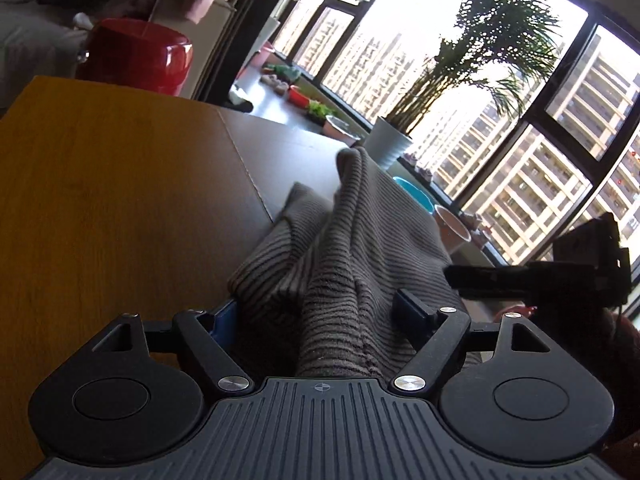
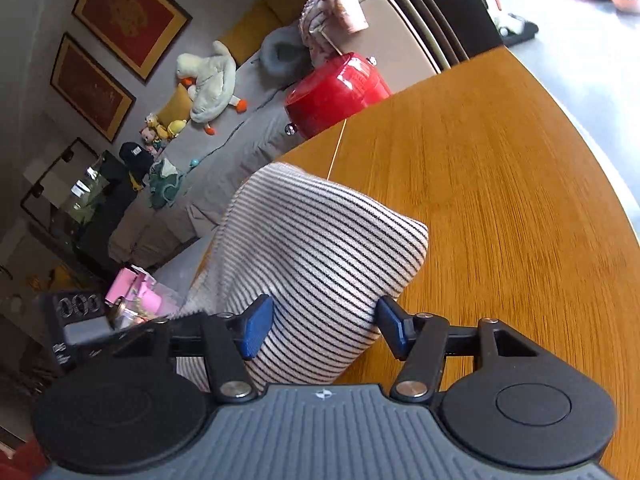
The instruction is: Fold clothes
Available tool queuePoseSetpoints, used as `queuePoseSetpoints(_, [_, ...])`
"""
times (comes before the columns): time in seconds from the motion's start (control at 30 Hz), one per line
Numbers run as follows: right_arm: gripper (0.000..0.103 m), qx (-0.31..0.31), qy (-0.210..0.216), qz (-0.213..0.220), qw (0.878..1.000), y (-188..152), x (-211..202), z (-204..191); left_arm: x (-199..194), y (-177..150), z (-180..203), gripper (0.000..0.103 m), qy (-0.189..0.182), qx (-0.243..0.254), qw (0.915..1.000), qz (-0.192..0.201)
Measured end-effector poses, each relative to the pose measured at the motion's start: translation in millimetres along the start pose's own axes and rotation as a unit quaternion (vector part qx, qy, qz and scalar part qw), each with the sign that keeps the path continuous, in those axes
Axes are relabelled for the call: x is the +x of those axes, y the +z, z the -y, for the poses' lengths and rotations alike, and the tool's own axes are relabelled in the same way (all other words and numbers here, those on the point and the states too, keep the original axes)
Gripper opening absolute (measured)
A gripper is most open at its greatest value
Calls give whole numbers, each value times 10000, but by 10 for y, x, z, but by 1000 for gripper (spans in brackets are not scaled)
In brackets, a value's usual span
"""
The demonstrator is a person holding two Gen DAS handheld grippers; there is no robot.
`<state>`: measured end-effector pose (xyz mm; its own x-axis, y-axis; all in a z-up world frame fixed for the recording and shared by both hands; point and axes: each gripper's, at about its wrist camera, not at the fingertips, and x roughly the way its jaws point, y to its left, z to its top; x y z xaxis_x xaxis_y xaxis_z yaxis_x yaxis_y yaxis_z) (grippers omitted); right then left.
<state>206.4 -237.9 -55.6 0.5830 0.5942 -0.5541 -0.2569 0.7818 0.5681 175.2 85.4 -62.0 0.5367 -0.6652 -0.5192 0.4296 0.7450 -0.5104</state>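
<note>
striped knit, cream with thin dark lines, that's the garment (image 2: 320, 248) and it's bunched up between both tools over the wooden desk (image 2: 500, 184). the right gripper (image 2: 320, 326) has its blue pads spread wide with cloth sitting loose between them, so released, not pinching. the left gripper (image 1: 320, 312) looks the same, fingers apart and fabric draped through. my take: close on a single edge layer on each side, lift evenly, keep the stripes parallel so the fold lands square. further back, the garment trails toward the desk's far edge, and a red stool (image 2: 336, 92) stands beyond it.
</note>
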Motion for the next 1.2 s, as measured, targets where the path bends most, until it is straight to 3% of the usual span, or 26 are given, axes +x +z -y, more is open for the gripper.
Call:
queuePoseSetpoints(0.17, [79, -797, -476, 118, 9956, 241, 358, -150, -15, -280, 310, 91, -408, 62, 9991, -128])
queuePoseSetpoints(0.33, [89, -1117, -852, 383, 9893, 318, 208, -227, 14, -405, 544, 92, -918, 179, 9950, -341])
queuePoseSetpoints(0.4, [103, -1276, -933, 462, 9863, 247, 60, -234, -76, -360, 616, 95, -974, 409, 9942, -210])
queuePoseSetpoints(0.5, [103, -1455, -966, 509, 9833, 68, -157, -225, -280, -238, 566, 98, -975, 456, 9940, 187])
queuePoseSetpoints(0.63, [103, -1433, -983, 875, 9809, -200, -344, -168, -428, -70, 343, 98, -466, 111, 9962, 731])
queuePoseSetpoints(0.73, [103, -954, -934, 1050, 9855, -290, -399, -31, -336, 17, 168, 96, 226, -183, 9946, 994])
queuePoseSetpoints(0.8, [103, -778, -977, 1090, 9862, -320, -422, 28, -205, 46, 46, 76, 674, -384, 9925, 950])
queuePoseSetpoints(0.83, [103, -799, -1047, 1118, 9850, -331, -432, 39, -156, 52, 5, 71, 814, -442, 9915, 917])
queuePoseSetpoints(0.9, [103, -991, -1224, 1153, 9808, -358, -455, 34, -112, 36, -14, 63, 837, -426, 9922, 821])
queuePoseSetpoints(1.2, [103, -951, -1764, 831, 9762, -445, -383, 169, 5, -75, -46, 64, 915, -324, 9941, 474])
